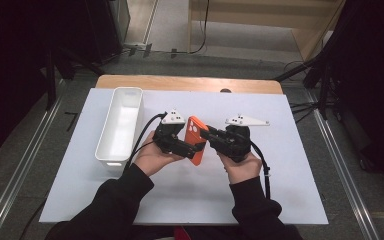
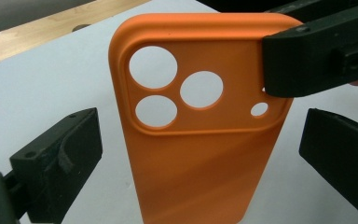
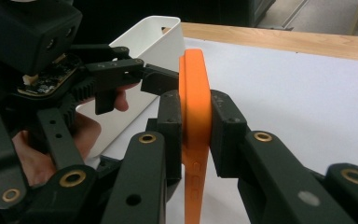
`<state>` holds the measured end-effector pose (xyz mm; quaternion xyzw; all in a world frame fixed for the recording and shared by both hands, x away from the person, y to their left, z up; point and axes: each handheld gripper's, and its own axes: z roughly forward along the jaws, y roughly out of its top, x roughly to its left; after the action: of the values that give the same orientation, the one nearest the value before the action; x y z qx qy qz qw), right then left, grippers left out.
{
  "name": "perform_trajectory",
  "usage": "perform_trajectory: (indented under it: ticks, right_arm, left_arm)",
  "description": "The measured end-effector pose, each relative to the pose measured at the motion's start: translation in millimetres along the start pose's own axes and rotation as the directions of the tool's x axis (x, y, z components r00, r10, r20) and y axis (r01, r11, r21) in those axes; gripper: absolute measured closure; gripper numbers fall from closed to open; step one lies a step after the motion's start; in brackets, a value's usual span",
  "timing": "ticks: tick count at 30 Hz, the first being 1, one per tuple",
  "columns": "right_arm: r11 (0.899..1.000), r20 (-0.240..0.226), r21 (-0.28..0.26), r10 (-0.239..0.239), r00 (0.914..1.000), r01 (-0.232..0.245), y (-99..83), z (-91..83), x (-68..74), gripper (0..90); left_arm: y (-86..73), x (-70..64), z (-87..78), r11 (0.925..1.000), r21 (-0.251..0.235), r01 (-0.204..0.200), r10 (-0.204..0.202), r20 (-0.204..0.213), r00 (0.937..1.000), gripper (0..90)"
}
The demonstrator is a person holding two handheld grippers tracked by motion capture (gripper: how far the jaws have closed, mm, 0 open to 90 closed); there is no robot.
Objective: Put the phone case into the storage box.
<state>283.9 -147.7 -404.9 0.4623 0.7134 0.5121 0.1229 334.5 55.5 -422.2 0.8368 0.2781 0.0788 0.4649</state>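
Phone case: an orange phone case [image 1: 195,140] is being held up between the two grippers over the middle of the white sheet [image 1: 280,165], standing on edge; in the high view its middle is covered by gripper parts.
Camera cut-outs: in the left gripper view the case [image 2: 200,154] is showing three large round holes and one small one; its lower end is running out of the picture at the bottom.
Right gripper: the right gripper [image 3: 196,126] is clamping the case [image 3: 195,88] by its thin edge, one pad pressing on each face; the case's near end is cut off below.
Left gripper: the left gripper [image 1: 187,146] is sitting at the case's left, its jaws standing apart on either side of the case in the left gripper view, not touching it there.
Left hand: the person's left hand [image 1: 152,157] is partly hidden under its gripper.
Right hand: the right hand [image 1: 240,167] is likewise half covered.
White bin: a long white bin [image 1: 120,125] is lying at the left of the sheet, well clear of the case.
Table: the wooden table [image 1: 180,82] is showing along the far edge, the rest being covered by the sheet.
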Motion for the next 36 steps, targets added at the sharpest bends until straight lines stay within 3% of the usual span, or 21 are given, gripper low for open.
perform_trajectory:
  ticks: [12, 21, 26, 31, 36]
  right_arm:
    - [1.0, -0.016, 0.003, 0.002, 0.9999, -0.002, -0.5, 1.7, 3.8, 74.6]
    - [1.0, -0.028, 0.004, 0.017, 0.9995, -0.017, -0.6, 2.5, 4.4, 74.6]
    - [1.0, -0.026, 0.001, 0.016, 0.9995, -0.016, -1.0, 2.7, 5.2, 74.6]
    - [1.0, -0.031, -0.007, 0.021, 0.9993, -0.021, -0.6, 1.4, 4.8, 74.5]
    - [1.0, -0.033, -0.012, 0.023, 0.9992, -0.023, -0.3, 0.9, 5.5, 74.4]
  left_arm:
    - [0.3, -0.3, 8.8, 1.0, -0.002, -0.004, 0.004, -0.012, 0.9999, 0.0]
    - [-0.5, -2.9, 10.1, 0.9996, -0.005, -0.028, 0.027, -0.045, 0.9986, 5.8]
    - [-0.5, -3.8, 8.7, 0.9993, -0.013, -0.035, 0.034, -0.037, 0.9987, 13.3]
    - [0.2, -5.4, 5.6, 0.9969, -0.028, -0.073, 0.071, -0.058, 0.9957, 14.6]
    - [0.9, -5.4, 5.0, 0.998, -0.026, -0.058, 0.056, -0.054, 0.9969, 15.6]
